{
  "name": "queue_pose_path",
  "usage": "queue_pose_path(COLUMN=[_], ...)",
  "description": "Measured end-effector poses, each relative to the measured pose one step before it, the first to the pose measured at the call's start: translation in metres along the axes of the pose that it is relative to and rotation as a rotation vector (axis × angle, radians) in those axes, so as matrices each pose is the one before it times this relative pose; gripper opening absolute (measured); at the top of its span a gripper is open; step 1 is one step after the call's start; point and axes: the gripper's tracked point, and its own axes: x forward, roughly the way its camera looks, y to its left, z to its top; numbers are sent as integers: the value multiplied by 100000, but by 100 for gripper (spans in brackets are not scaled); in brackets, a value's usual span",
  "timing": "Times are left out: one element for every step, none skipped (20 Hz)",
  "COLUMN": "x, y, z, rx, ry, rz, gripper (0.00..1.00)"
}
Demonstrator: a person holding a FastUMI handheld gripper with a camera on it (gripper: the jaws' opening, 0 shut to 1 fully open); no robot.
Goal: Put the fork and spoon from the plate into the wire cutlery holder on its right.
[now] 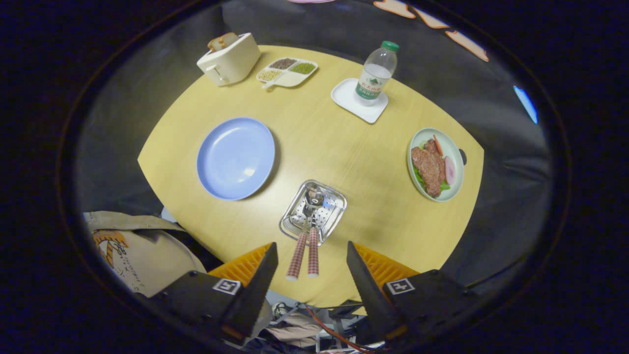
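While the gripper [310, 260] hangs above the near edge of a smooth pale-wood table [354, 147], its jaws stand spread wide, gripping nothing.

Left of the fingers, beyond: round blue plate [235, 158], glossy and bare. Farther off, a boxy cream toaster [229, 59] with bread in its slot, then a white divided dish [287, 72] of grains.

Between the fingers, just ahead: squarish perforated metal cutlery holder [313, 212], shiny, holding the fork [300, 246] and spoon [313, 231]. Their checked handles lie side by side, pointing back toward the gap.

Right, beyond: clear plastic bottle [376, 73], green cap, upright on a white square tray [358, 101]. Farthest right, an oval pale-green dish [436, 164] of meat and vegetables.
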Motion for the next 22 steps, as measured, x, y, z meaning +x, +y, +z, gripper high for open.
queue_pose_path(x=[-428, -423, -499, -575, -648, -544, -593, -451, -433, -467, -759, -538, -592, -432, -508, -393, -118, -345, -340, -364, -249, -249], y=[292, 329, 465, 680, 581, 358, 234, 232, 237, -40, -10, -283, -167, 71, 314, 253, 119, 189, 221, 132, -67, 7], z=[362, 694, 538, 800, 394, 371, 150, -16, 51, 146, 362, 579, 140, -39, -379, -123, 223, 202, 620, 596, 522, 594], rx=[2828, 3827, 4299, 4751, 4194, 3378, 2720, 1968, 1637, 1209, 92, -462, -892, -75, 86, 367, 512, 83, 799, 1079, 208, -1317], ry=[-5191, -6214, -6447, -7131, -6169, -5487, -5026, -4373, -4878, -5646, -7285, -8090, -6672, -5041, -4103, -4015, -5110, -4368, -5557, -5423, -6511, -5928], rz=[71, 194, 903, 1500, 1477, 592, 277, 0, -59, -1434, -2546, -2969, -2367, -1473, -968, -588, -1317, -1257, -1280, -2037, -2675, -2176], gripper=[80, 87, 95, 94, 94, 93, 93, 93, 93, 93, 93, 93, 93, 93, 93, 94, 94, 94, 95, 95, 96, 97])
